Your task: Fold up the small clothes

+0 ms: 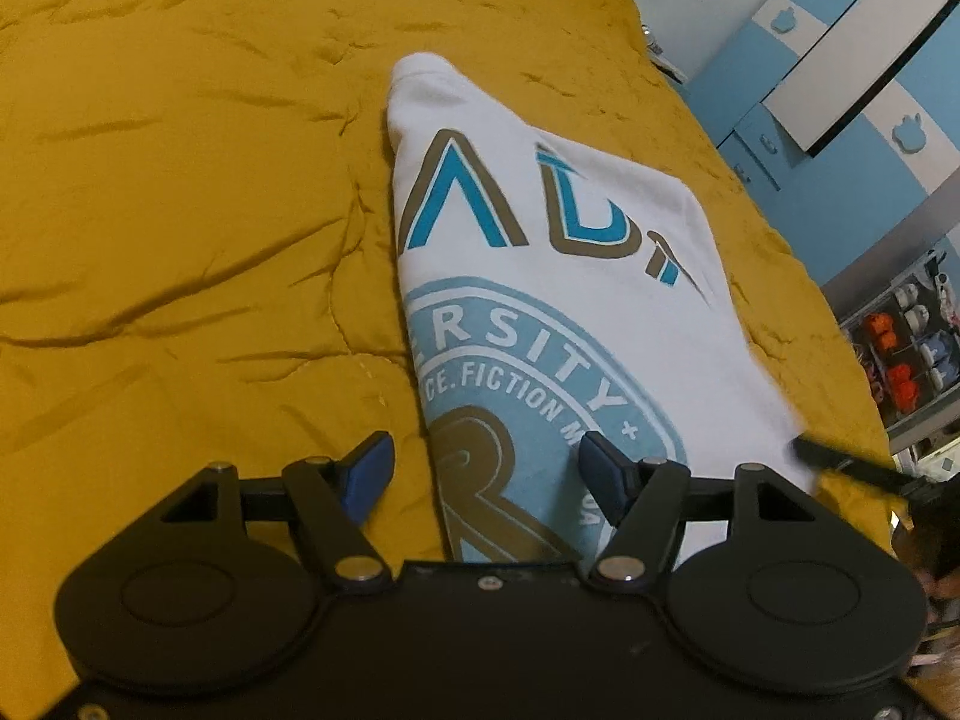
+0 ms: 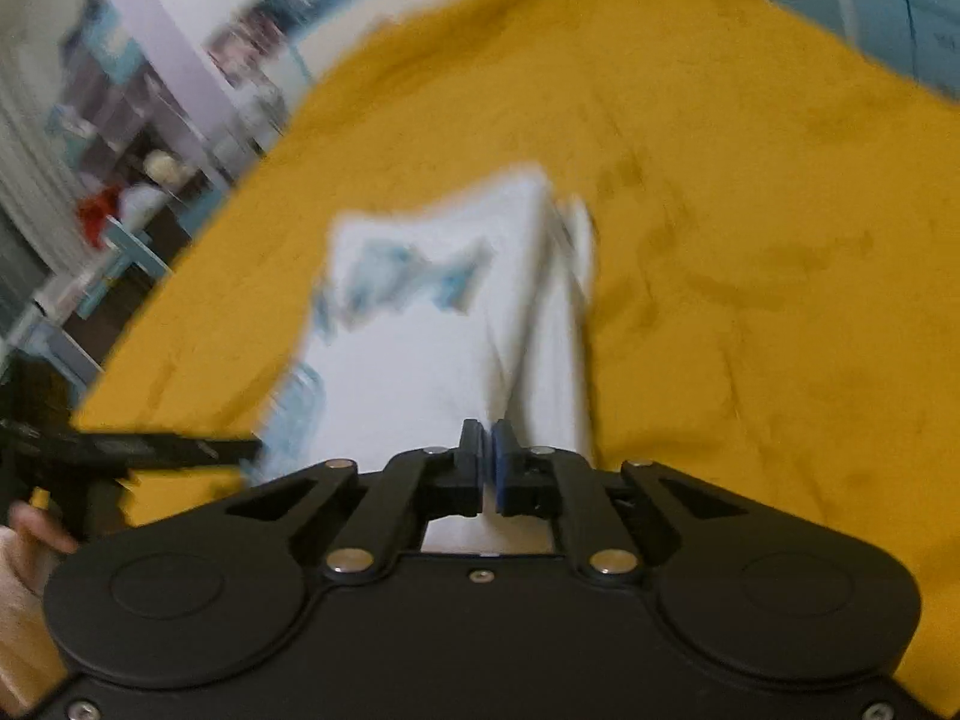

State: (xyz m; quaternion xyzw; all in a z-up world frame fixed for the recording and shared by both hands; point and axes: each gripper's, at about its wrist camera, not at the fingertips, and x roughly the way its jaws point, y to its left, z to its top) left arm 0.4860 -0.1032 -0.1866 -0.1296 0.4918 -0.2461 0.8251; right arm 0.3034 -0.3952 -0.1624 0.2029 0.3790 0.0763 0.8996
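Note:
A white T-shirt with a blue and brown print lies folded into a long strip on the mustard bedspread. My left gripper is open and hovers over the shirt's near left edge, one blue pad over the bedspread and one over the print. My right gripper is shut, its pads together just above the near end of the blurred shirt. I cannot make out any cloth pinched between them. In the left wrist view the right gripper's tip meets the shirt's right edge. The left gripper shows at the shirt's left side.
The bedspread stretches wide around the shirt. A blue and white wardrobe and shelves with small items stand beyond the bed's right edge. A hand holds the left gripper's handle.

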